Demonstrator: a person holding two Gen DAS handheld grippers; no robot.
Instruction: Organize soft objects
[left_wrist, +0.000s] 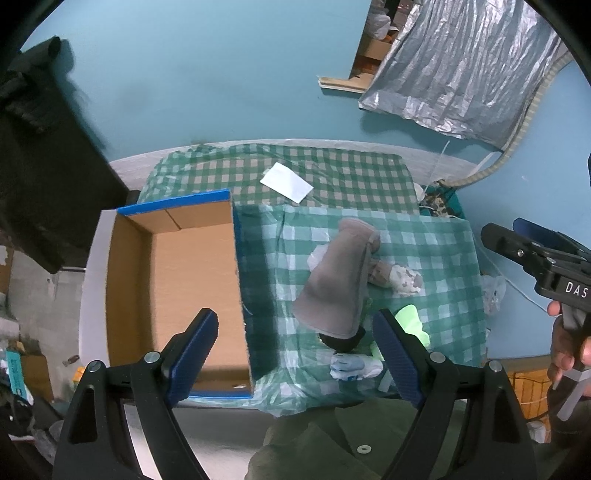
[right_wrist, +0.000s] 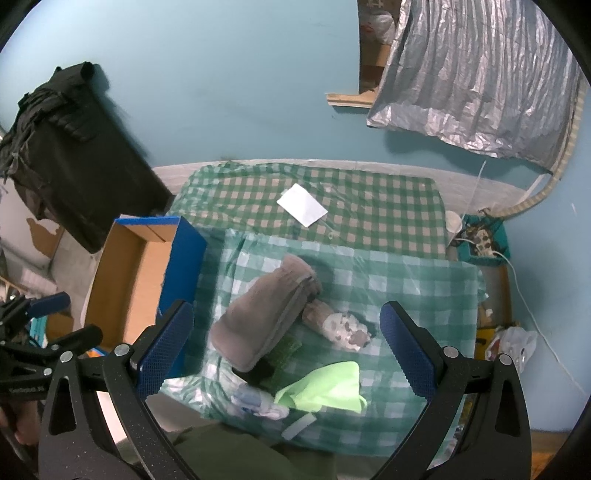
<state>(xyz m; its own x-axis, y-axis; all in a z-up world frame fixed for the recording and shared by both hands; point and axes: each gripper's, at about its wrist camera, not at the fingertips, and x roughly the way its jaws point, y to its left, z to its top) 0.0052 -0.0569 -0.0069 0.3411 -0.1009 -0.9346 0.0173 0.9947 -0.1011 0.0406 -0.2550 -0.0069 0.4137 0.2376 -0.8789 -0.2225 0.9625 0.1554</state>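
Note:
A folded grey cloth (left_wrist: 338, 280) (right_wrist: 264, 315) lies on the green checked tablecloth (left_wrist: 424, 266) (right_wrist: 406, 280), on top of a small pile. Beside it are a patterned sock (left_wrist: 400, 278) (right_wrist: 341, 325), a neon green cloth (left_wrist: 412, 321) (right_wrist: 325, 386), a white and blue sock (left_wrist: 352, 363) (right_wrist: 258, 400) and a dark item under the grey cloth. An open cardboard box with blue edges (left_wrist: 192, 280) (right_wrist: 129, 280) stands to the left. My left gripper (left_wrist: 295, 349) is open above the box's right wall. My right gripper (right_wrist: 286, 345) is open above the pile; it also shows in the left wrist view (left_wrist: 506, 236).
A white paper (left_wrist: 286, 182) (right_wrist: 303, 205) lies on the far part of the cloth. A black bag (left_wrist: 40, 147) (right_wrist: 74, 155) hangs at left. A silver tarp (left_wrist: 465, 62) (right_wrist: 480, 74) hangs on the blue wall. A power strip (right_wrist: 484, 240) sits at right.

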